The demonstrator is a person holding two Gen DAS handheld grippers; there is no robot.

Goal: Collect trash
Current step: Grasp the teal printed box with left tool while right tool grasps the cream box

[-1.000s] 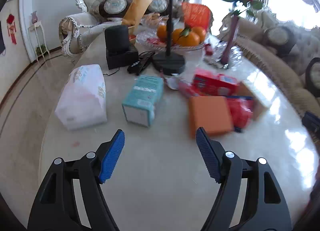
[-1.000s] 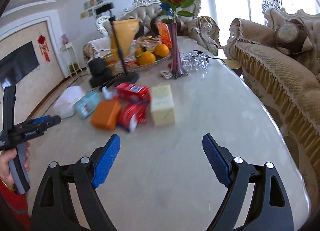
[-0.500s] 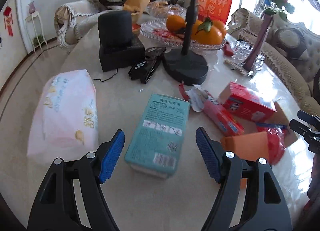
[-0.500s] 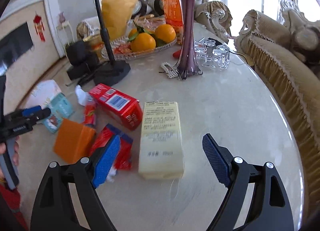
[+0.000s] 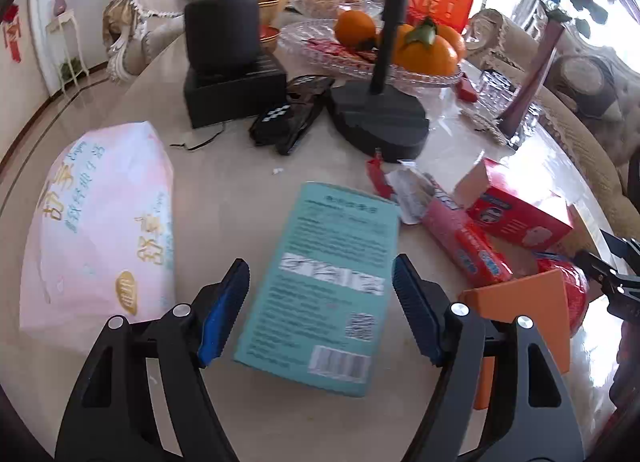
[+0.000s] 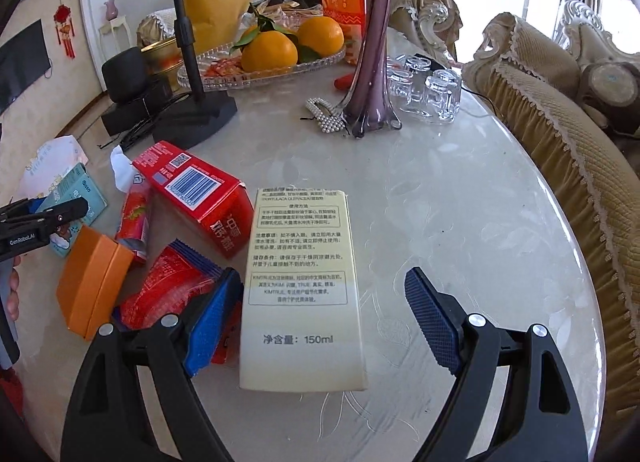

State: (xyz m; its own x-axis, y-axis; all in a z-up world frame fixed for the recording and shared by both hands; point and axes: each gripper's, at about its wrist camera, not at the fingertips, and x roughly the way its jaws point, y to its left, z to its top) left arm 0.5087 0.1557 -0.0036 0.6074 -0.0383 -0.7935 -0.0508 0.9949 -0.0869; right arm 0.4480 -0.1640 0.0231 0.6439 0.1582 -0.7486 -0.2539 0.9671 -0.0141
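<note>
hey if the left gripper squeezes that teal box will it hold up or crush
The teal box looks like thin printed carton, so it probably dents under a hard squeeze. It lies flat between the open left gripper pads, so tipping seems unlikely. Likely light.

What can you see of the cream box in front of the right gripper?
The cream box is a tall, pale yellow carton, apparently cardboard, closed and undented. It lies flat on the marble table, printed face up: black Chinese text, framed panels, "150ml" near its close end. The open right gripper straddles that end; contact by the left pad is unclear. Its far left edge meets or overlaps the red box.
</note>
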